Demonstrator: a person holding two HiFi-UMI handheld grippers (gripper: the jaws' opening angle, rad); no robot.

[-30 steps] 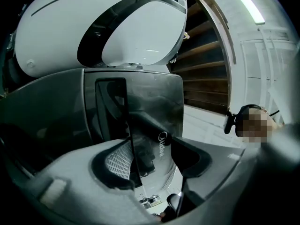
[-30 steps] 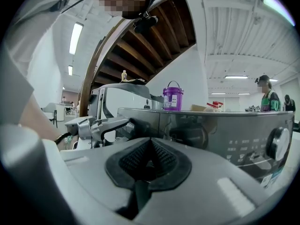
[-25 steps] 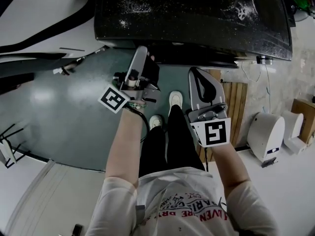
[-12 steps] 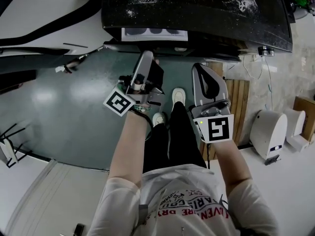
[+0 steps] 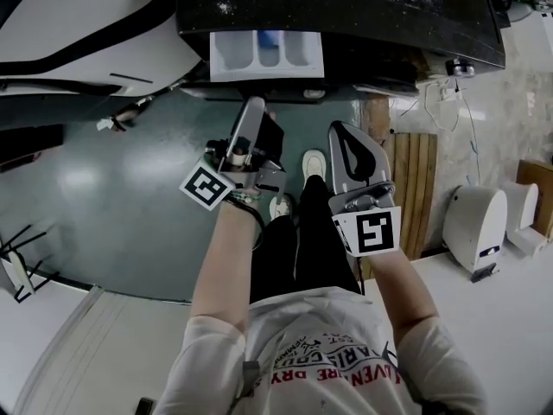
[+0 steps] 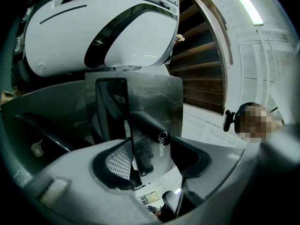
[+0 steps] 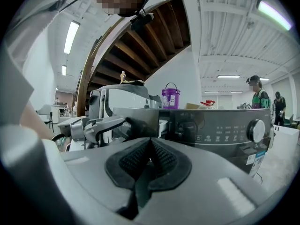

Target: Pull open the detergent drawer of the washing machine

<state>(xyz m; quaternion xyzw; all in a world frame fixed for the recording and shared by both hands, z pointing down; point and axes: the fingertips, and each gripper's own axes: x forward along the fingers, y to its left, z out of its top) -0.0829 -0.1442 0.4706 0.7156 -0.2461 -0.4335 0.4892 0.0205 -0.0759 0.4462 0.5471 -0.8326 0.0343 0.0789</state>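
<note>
The dark-topped washing machine runs along the top of the head view. Its detergent drawer stands pulled out, and its pale compartments show. My left gripper points at the drawer's front. In the left gripper view the grey front panel sits between the jaws, gripped at the left gripper. My right gripper hangs beside it to the right, apart from the machine. The right gripper has its pads pressed together with nothing in them, facing the control panel and dial.
A white machine stands to the left. A wooden slatted board and a white appliance are at the right. A purple tub sits on the machine's top. Two people stand far behind. My legs and shoes are below the grippers.
The drawer has slid out of the machine, from hidden to showing its compartments. Both grippers have drawn back from the machine, the left one with the drawer front.
</note>
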